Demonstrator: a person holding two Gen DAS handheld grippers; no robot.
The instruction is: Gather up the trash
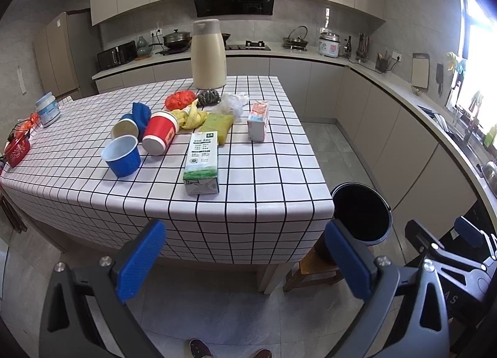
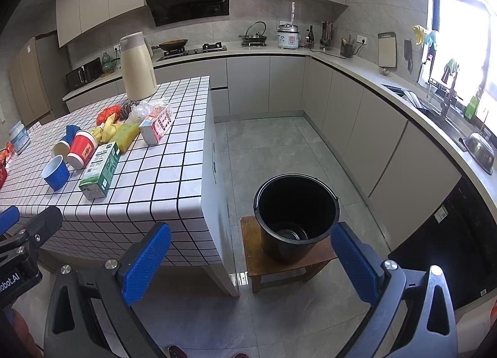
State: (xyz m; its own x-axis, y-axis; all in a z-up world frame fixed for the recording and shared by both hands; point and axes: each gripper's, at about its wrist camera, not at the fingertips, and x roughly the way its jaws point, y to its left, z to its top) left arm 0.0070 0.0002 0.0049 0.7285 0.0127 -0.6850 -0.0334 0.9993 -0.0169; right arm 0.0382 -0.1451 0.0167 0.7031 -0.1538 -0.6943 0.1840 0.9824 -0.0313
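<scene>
At the centre of the left view the trash, milk carton [image 1: 201, 162] nearest, waits on the counter [image 1: 264, 177]; both your left tool [image 1: 245, 261] and right tool [image 2: 248, 268] are spread and empty, so reach for it, then the bucket [image 2: 296, 215].

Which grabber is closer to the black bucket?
Right. The right gripper faces the black bucket on its stool, just ahead. The left gripper points at the table, bucket off to its right.

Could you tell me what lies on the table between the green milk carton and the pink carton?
Only bare checkered tablecloth lies between the green milk carton and the pink carton; the left wrist view shows it best.
</scene>
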